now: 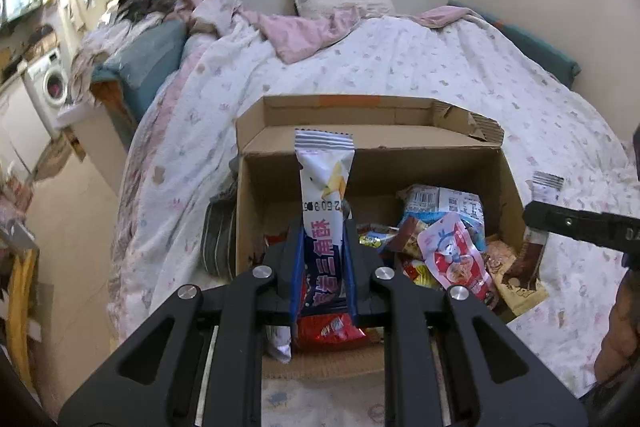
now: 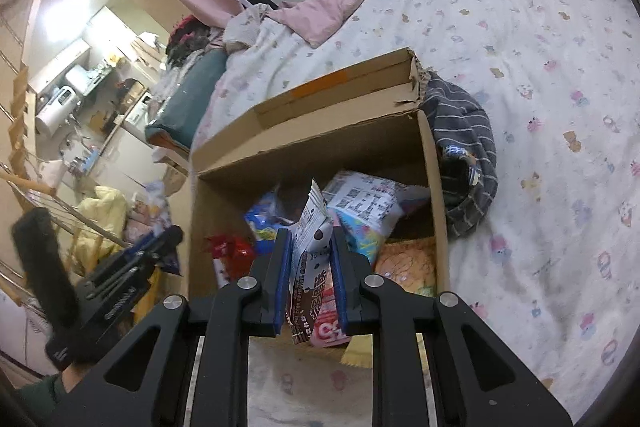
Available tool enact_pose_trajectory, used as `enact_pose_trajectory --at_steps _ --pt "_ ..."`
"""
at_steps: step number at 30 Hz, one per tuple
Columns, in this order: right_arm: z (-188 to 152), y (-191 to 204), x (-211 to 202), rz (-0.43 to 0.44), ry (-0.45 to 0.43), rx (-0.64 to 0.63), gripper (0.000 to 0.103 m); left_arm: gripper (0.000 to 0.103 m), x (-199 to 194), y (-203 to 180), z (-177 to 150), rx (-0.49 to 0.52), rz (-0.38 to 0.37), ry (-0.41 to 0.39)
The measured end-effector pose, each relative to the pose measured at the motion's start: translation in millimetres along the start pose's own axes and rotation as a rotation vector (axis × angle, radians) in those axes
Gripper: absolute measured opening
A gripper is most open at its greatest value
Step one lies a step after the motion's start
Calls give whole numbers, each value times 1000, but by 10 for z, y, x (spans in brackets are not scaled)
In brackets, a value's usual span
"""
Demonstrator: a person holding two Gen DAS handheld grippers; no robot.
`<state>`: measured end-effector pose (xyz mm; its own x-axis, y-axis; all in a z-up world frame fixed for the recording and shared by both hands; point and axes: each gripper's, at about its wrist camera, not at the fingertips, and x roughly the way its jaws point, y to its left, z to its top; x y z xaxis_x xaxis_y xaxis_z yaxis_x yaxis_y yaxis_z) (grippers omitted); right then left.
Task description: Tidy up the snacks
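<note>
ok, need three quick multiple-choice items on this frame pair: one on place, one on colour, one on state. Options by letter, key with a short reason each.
1. Where does the cardboard box sit?
A. on a bed
B. on a desk
C. on a shelf

2. What colour are the left gripper pads?
A. red
B. blue
C. yellow

3. What is the right gripper doing?
A. hanging open
B. shut on nothing
C. clamping a snack packet

Key:
1 A, the patterned bedspread surrounds the box.
2 B, blue strips flank its white and blue snack packet.
3 C, the pads squeeze a brown and white snack packet.
</note>
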<state>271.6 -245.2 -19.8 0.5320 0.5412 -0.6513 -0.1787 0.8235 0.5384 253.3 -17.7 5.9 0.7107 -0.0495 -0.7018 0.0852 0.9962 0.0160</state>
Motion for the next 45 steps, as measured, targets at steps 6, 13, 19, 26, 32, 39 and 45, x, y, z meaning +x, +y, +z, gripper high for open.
enact_pose_trajectory --at_steps 6,13,19,26,32,39,45 --pt "0 140 63 -247 -39 -154 20 15 65 -103 -7 2 -69 17" --pt "1 74 134 -209 -4 -118 20 15 129 -144 -8 -33 -103 31" --pt "-5 72 137 -188 9 -103 20 21 129 -136 -29 -38 -92 42" --pt "12 59 134 -168 10 -82 24 78 26 -94 -17 -64 -84 5" --pt "32 47 79 -144 -11 -61 65 79 -21 -34 4 -99 -60 -5" --pt "27 168 -189 -93 -106 -78 95 79 -247 93 0 -149 8 -58" --pt "-122 367 -494 -101 -185 -114 102 79 -583 79 -91 -149 31 -105"
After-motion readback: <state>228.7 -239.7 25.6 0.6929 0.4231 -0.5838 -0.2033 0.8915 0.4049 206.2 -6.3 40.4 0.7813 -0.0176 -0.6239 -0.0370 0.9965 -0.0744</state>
